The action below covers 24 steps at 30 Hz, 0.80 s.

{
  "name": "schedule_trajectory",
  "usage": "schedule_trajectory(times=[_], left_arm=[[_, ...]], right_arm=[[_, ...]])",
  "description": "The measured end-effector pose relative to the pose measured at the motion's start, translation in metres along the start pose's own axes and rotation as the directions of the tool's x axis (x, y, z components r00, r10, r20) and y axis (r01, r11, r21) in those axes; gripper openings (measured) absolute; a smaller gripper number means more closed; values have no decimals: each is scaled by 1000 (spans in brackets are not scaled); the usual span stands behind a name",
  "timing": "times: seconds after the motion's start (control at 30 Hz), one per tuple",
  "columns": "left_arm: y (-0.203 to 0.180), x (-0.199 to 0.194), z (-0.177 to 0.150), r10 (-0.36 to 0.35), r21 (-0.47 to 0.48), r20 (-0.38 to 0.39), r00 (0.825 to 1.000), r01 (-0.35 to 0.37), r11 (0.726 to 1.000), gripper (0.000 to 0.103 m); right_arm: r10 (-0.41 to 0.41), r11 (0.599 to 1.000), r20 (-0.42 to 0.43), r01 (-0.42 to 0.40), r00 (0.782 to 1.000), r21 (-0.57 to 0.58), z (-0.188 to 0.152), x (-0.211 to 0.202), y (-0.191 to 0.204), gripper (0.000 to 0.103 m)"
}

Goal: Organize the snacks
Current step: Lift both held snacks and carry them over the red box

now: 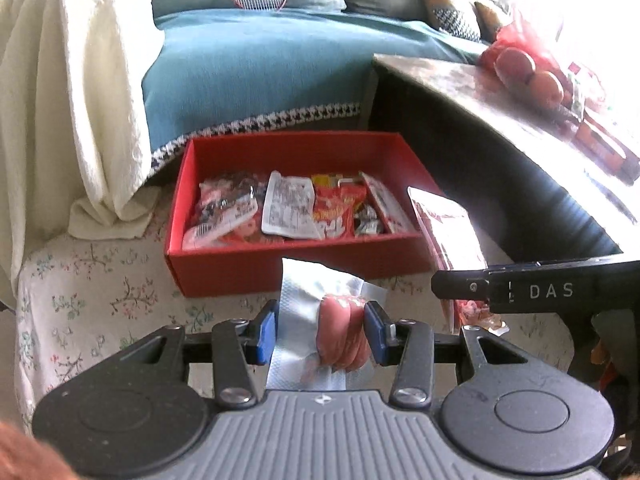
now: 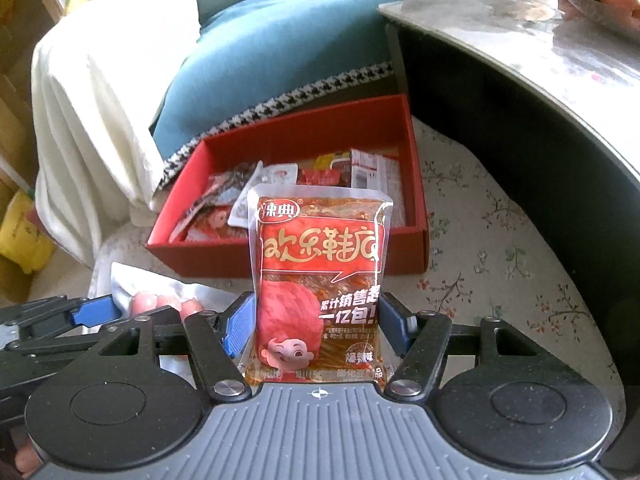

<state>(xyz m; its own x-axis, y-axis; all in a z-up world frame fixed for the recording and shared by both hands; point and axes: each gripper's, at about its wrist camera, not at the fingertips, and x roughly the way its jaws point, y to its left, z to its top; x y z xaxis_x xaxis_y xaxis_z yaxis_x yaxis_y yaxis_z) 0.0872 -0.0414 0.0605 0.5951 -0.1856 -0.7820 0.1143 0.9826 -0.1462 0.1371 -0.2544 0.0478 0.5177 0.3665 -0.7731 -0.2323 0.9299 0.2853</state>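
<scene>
- Sausage pack (image 1: pixel 324 332) is clamped in the left gripper (image 1: pixel 320 330), nearest thing in the left wrist view; the jaws are closed right down on it, with the silver film sticking out above the blue pads (image 1: pixel 267 330) towards the box.
- Spicy strip packet (image 2: pixel 320 288) is pinched across its width in the right gripper (image 2: pixel 316 326), held upright with its long axis running straight ahead along the fingers, printed face turned to the camera.
- Both packs are held clear of the floral cloth (image 1: pixel 92 300); nothing seems to be resting on it between the grippers and the box.
- The two grippers are seen side by side, close together, the left one showing at the lower left edge of the right wrist view.
- The red box (image 1: pixel 224 276) is found straight ahead and below both grippers, its near wall crosswise to the fingers, so the move looks like a plain forward-and-down carry, no big turn needed.
- Neither hand can really be called nearer; the box looks roughly centred for the left, slightly left of centre for the right.
- Inside, loose snack packets (image 1: pixel 288 210) are already piled across most of the floor, so free space is probably tight and the new ones may have to be laid on top.
- Further back, the blue sofa cover (image 1: pixel 256 68) and the table (image 1: pixel 472 84) are seen, not in the way.
</scene>
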Motion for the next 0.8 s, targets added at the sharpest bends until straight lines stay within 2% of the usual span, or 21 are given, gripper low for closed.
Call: schedule_trajectory(times=[0.23, 0.8], left_arm=[[-2, -2, 16, 26, 4, 58, 998, -26, 1000, 38], [2, 12, 55, 92, 5, 141, 986, -93, 996, 38]], right_arm=[[3, 1000, 31, -4, 1000, 22, 10, -1, -2, 72], [-32, 998, 94, 27, 995, 52, 37, 1, -5, 72]])
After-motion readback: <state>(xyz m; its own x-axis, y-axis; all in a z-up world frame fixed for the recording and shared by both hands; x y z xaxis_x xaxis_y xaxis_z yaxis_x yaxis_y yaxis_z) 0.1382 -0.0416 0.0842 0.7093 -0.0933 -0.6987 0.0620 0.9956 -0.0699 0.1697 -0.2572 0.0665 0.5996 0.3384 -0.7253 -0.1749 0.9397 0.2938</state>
